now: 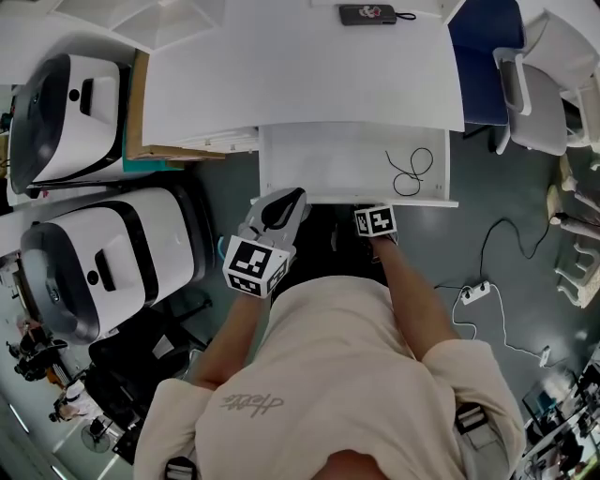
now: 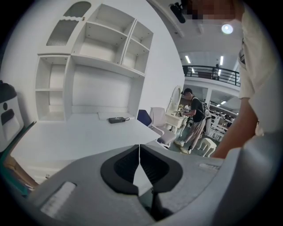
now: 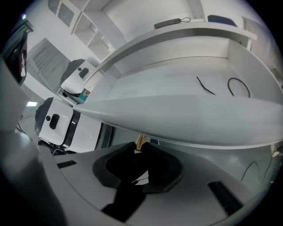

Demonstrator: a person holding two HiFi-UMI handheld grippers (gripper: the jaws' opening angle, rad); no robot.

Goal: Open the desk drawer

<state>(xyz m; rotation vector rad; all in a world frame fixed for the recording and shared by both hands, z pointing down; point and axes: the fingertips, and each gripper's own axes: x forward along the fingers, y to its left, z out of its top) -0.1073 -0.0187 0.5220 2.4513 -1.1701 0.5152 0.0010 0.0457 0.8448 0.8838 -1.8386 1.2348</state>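
Right gripper (image 1: 375, 217) (image 3: 138, 148), jaws nearly together, appears clamped on a small tan pull (image 3: 137, 141) beneath the front edge of the desk drawer (image 1: 356, 201) (image 3: 177, 119); left gripper (image 1: 295, 197) (image 2: 139, 150) hangs just beside the drawer's left corner, clenched and empty. The drawer stands open under the white desk (image 1: 300, 75) (image 2: 75, 132), a loose black cable (image 1: 412, 172) (image 3: 239, 86) on its floor; a black device (image 1: 367, 13) (image 2: 117, 119) lies at the desktop's far edge. Two bulky white machines (image 1: 103, 262) crowd the left side; a blue chair (image 1: 483, 56) and a power strip (image 1: 473, 292) sit to the right; bare floor lies between drawer and person.
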